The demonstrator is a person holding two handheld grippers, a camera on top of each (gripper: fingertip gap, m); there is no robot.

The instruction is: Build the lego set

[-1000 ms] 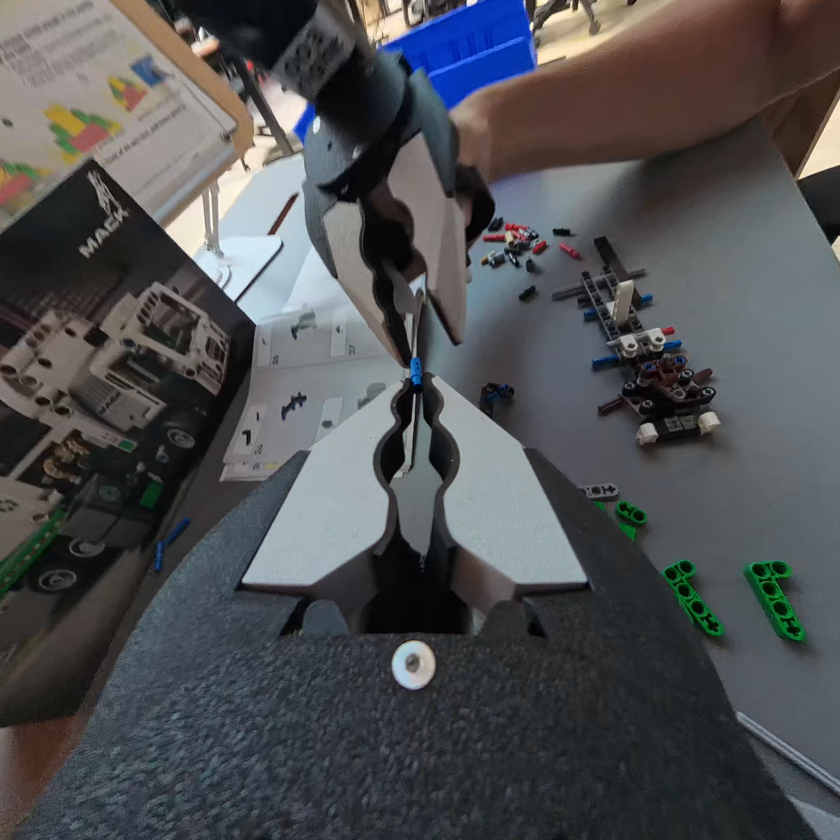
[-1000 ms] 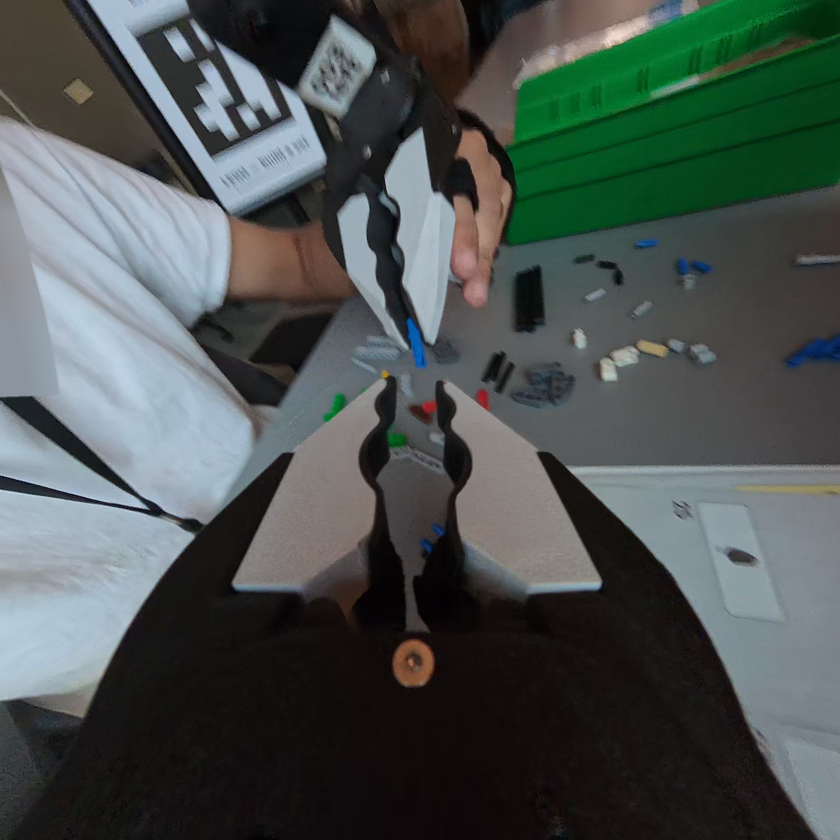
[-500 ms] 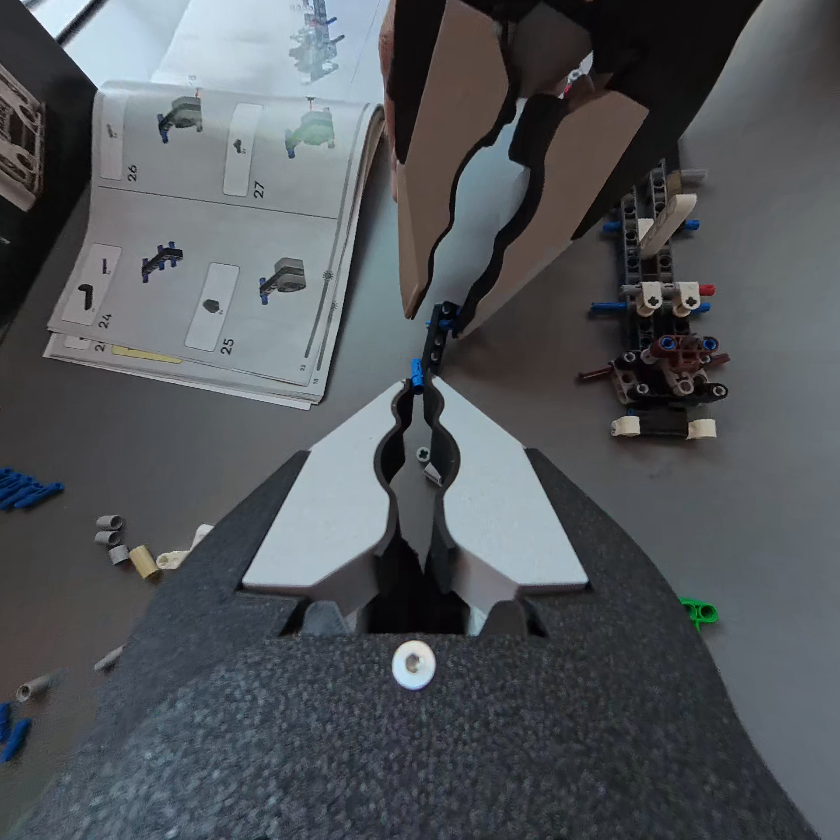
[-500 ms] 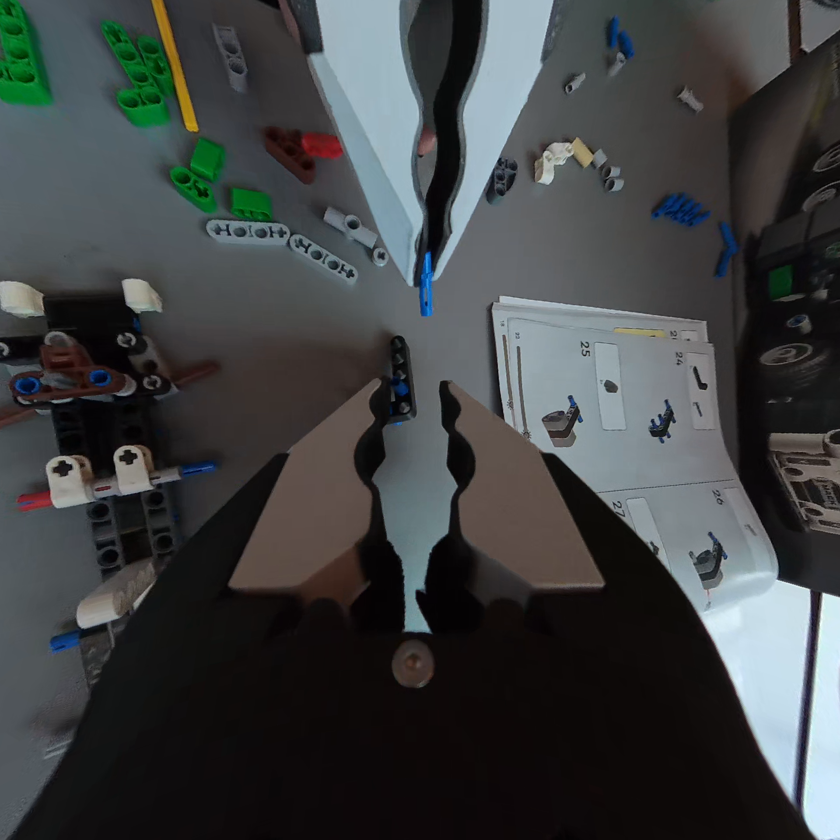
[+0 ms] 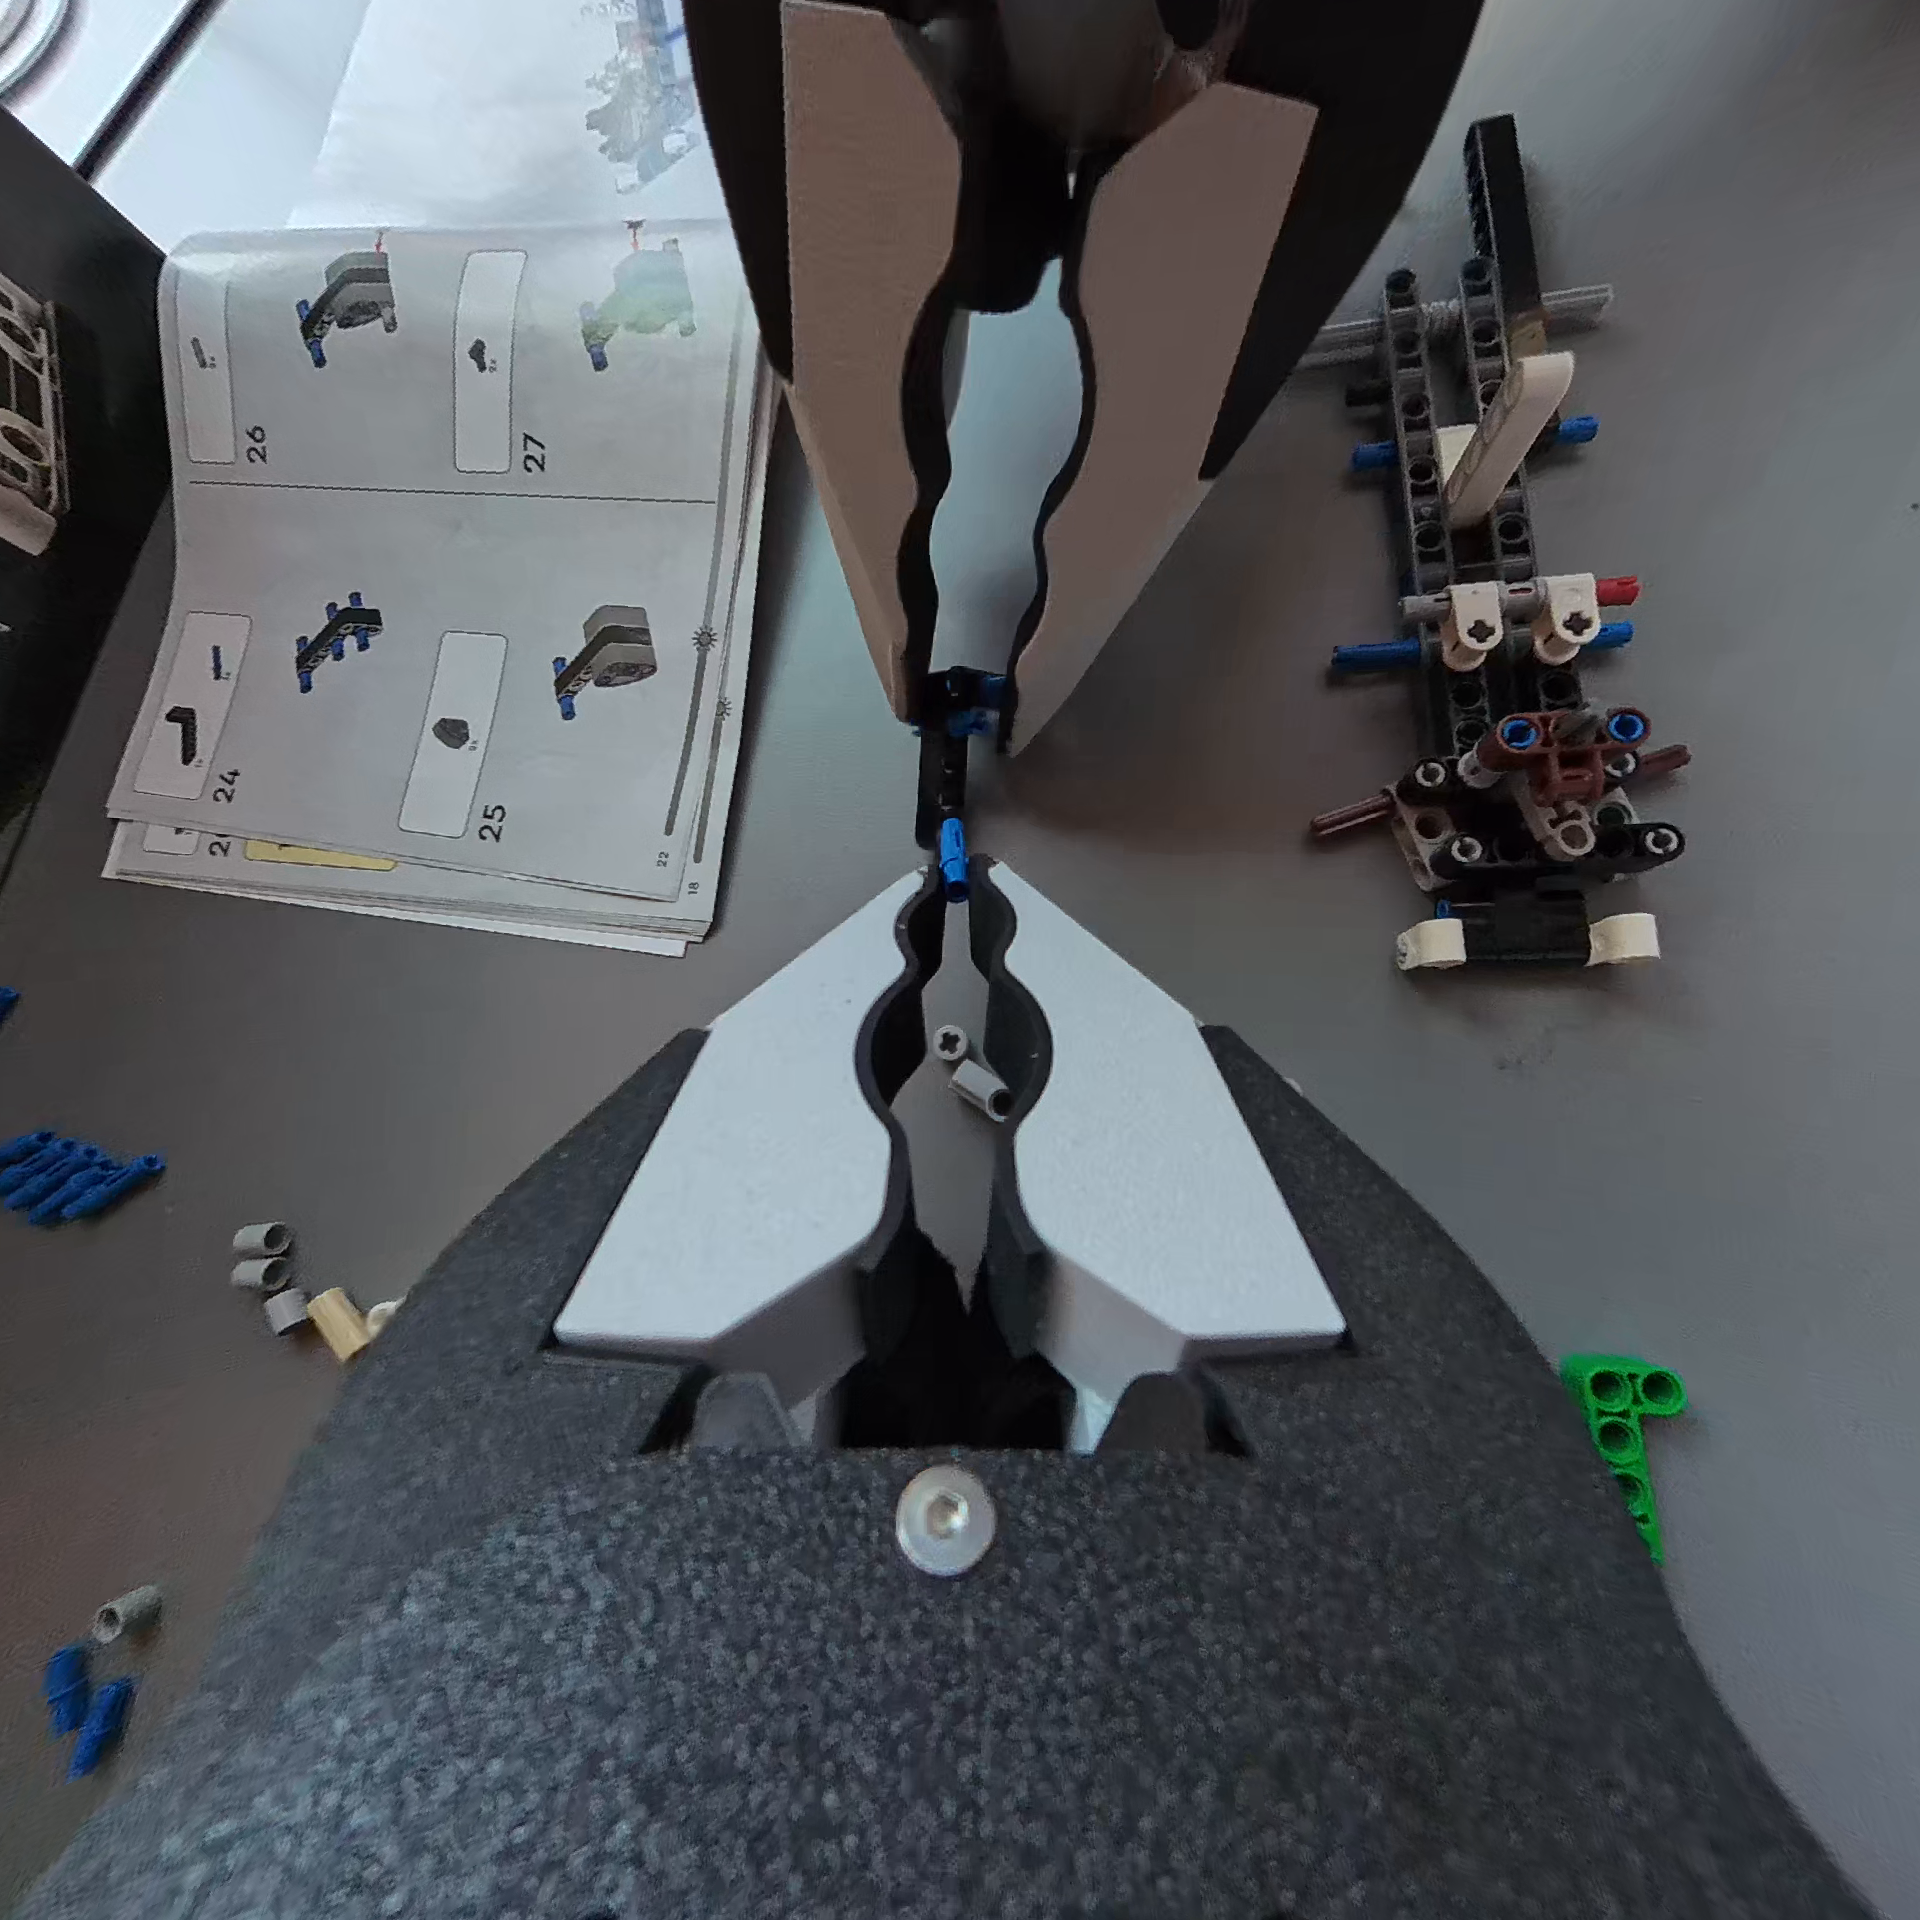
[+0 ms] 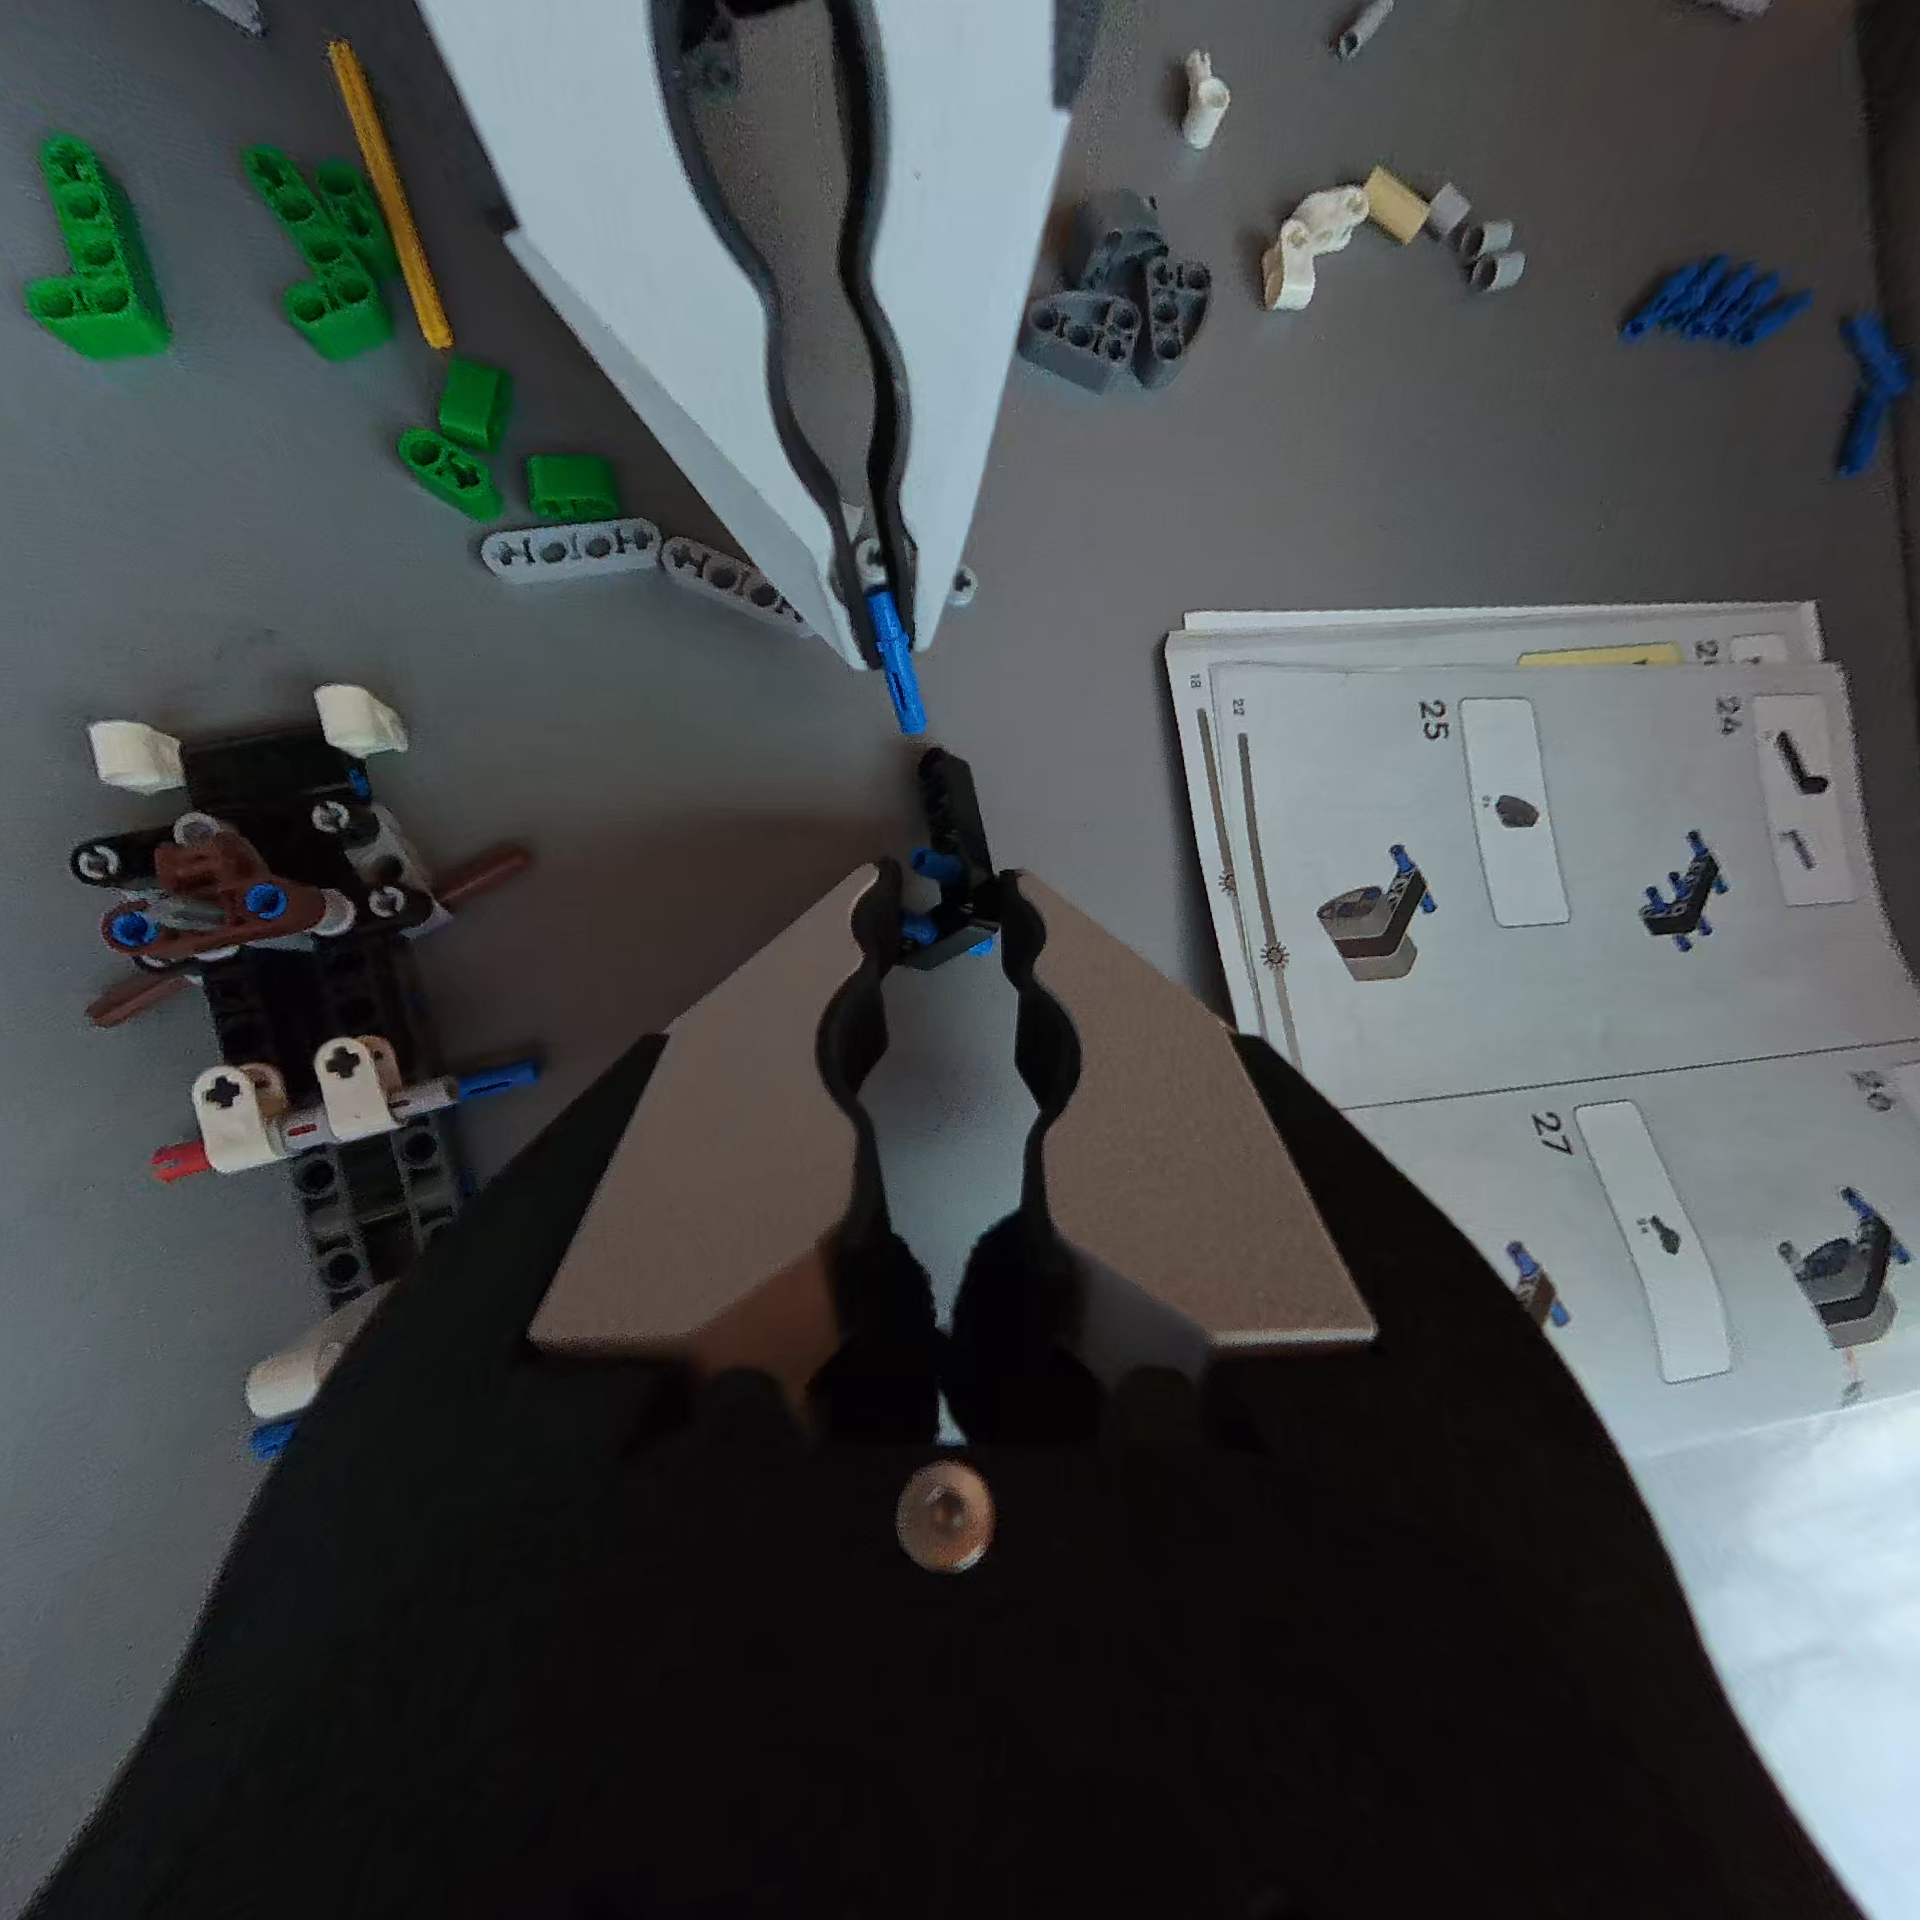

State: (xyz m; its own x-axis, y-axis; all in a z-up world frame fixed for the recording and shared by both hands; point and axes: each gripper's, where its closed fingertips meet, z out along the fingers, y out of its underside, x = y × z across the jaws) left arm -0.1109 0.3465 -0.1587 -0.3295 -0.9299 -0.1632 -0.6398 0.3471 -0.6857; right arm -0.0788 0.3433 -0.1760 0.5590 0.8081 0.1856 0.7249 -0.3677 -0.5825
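Now my left gripper (image 5: 954, 883), pinching its blue pin (image 5: 952, 850), has closed on the black beam (image 6: 958, 821) that my right gripper (image 6: 940, 914) clamps.

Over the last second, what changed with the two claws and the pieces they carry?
Both claws swung down from mid-air to just above the grey table. The right claw, open a second ago, has closed on a black L-shaped beam with blue pins. The left claw kept its grip on the blue pin, whose tip now nearly meets the beam's free end. The booklet and chassis assembly lie unmoved.
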